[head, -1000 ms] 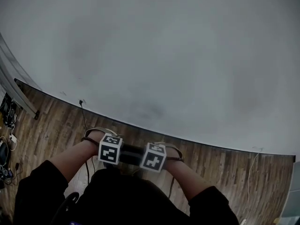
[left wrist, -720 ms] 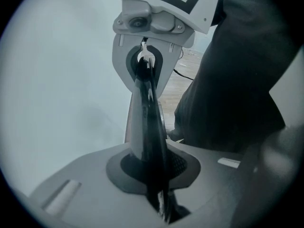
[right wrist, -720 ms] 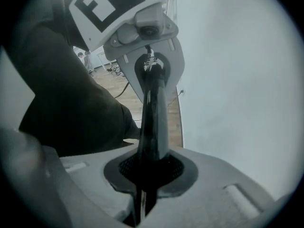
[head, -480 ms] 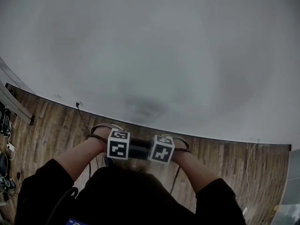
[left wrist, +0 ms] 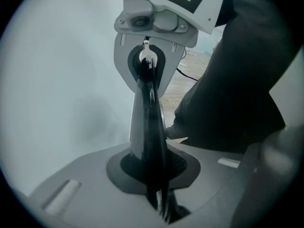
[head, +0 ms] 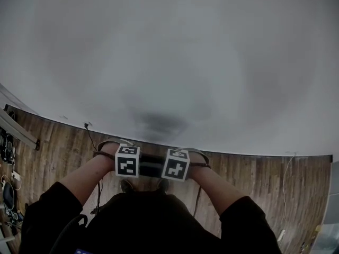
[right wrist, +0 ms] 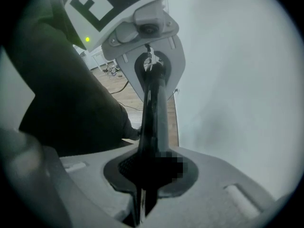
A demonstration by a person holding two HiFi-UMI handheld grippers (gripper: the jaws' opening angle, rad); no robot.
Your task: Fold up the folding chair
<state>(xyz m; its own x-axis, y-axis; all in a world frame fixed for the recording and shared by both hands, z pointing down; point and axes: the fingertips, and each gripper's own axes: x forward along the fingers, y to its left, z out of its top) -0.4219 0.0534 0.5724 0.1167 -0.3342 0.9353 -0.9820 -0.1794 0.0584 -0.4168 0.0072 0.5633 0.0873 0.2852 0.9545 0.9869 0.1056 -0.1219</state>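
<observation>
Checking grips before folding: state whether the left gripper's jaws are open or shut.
Shut. The left gripper has its jaws together in one narrow wedge, with no gap visible.

Black-and-white square patterns are being displayed on the left gripper [head: 127,162] and the right gripper [head: 175,165] — black is being shown by the bar [head: 151,166] between them and by the sleeves [head: 47,210]. Brown wood grain is being shown by the floor [head: 58,152] — pale grey by the wall [head: 175,52].

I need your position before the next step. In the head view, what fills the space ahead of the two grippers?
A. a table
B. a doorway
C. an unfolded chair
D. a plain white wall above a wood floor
D: the white wall fills most of the head view and meets the wood floor along its lower edge.
</observation>
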